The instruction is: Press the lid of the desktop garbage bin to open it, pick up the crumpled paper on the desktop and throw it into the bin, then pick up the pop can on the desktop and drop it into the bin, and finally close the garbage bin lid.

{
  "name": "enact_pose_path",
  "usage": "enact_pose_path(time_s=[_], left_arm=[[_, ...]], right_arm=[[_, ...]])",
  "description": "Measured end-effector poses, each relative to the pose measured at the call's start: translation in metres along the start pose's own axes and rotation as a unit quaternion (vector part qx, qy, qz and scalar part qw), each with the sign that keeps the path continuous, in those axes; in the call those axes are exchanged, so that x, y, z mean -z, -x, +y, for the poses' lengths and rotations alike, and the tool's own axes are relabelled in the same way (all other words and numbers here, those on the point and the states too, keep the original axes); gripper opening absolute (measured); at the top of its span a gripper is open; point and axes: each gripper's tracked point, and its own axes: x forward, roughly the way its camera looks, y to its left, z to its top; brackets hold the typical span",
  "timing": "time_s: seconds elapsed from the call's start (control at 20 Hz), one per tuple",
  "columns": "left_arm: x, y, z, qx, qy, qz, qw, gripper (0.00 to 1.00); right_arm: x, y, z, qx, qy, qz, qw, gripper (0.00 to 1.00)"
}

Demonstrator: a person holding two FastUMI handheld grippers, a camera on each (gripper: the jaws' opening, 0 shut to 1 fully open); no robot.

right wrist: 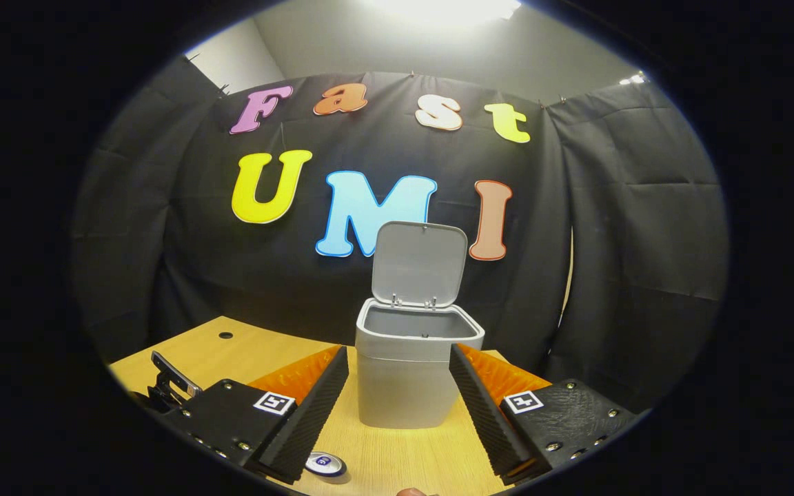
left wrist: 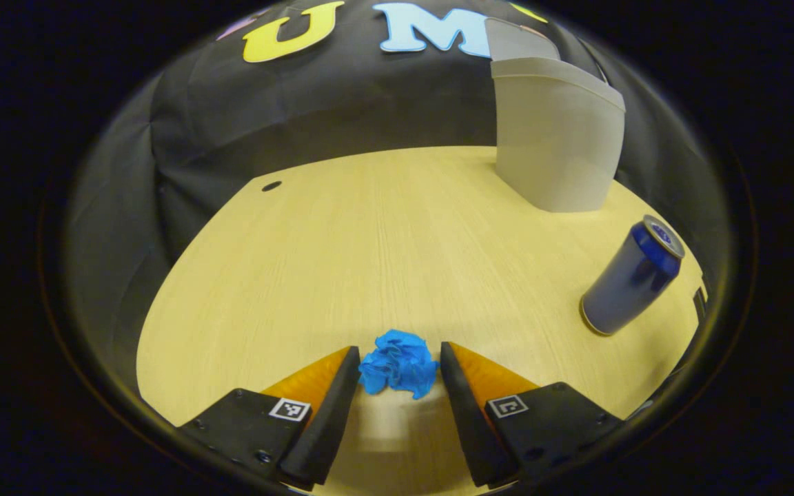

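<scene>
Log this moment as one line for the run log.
bin lid: open | crumpled paper: on table between open left gripper fingers | pop can: upright on table

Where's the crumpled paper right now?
In the left gripper view, the blue crumpled paper lies on the wooden desktop between the open left gripper fingertips, with the pop can standing off to its right.

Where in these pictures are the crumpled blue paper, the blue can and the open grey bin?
Crumpled blue paper ball [left wrist: 398, 372]: left gripper view, its middle.
Blue metal pop can [left wrist: 631, 277]: left gripper view, its side wall.
Grey plastic bin with raised lid [right wrist: 405, 389]: right gripper view, its front wall.
</scene>
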Motion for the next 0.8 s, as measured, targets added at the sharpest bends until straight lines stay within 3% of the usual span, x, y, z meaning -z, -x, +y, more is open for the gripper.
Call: enact_pose_path(time_s=[0.15, 0.3, 0.4, 0.45, 0.5, 0.55, 0.8], left_arm=[[0.003, 0.000, 0.000, -0.001, 0.001, 0.000, 1.000, 0.67], [0.005, 0.001, 0.002, -0.011, 0.005, -0.002, 1.000, 0.45], [0.001, 0.002, 0.004, -0.016, 0.007, -0.011, 1.000, 0.46], [0.002, 0.003, 0.003, -0.015, 0.006, -0.010, 1.000, 0.31], [-0.002, 0.004, 0.010, -0.027, 0.006, -0.016, 0.999, 0.34], [-0.003, 0.004, 0.008, -0.023, 0.014, -0.017, 0.999, 0.22], [-0.019, 0.014, 0.000, -0.020, 0.019, -0.042, 0.999, 0.22]], right_arm=[[0.004, 0.000, -0.007, 0.004, -0.002, 0.006, 1.000, 0.95], [0.012, 0.002, -0.011, 0.003, -0.010, 0.017, 1.000, 0.95], [0.013, 0.003, -0.014, 0.002, -0.012, 0.019, 1.000, 0.95], [0.012, 0.003, -0.015, 0.002, -0.011, 0.018, 1.000, 0.95], [0.012, 0.005, -0.017, 0.003, -0.009, 0.016, 1.000, 0.95], [0.012, 0.004, -0.019, 0.004, -0.007, 0.014, 1.000, 0.95], [0.012, 0.005, -0.030, 0.007, -0.011, 0.009, 1.000, 0.95]])
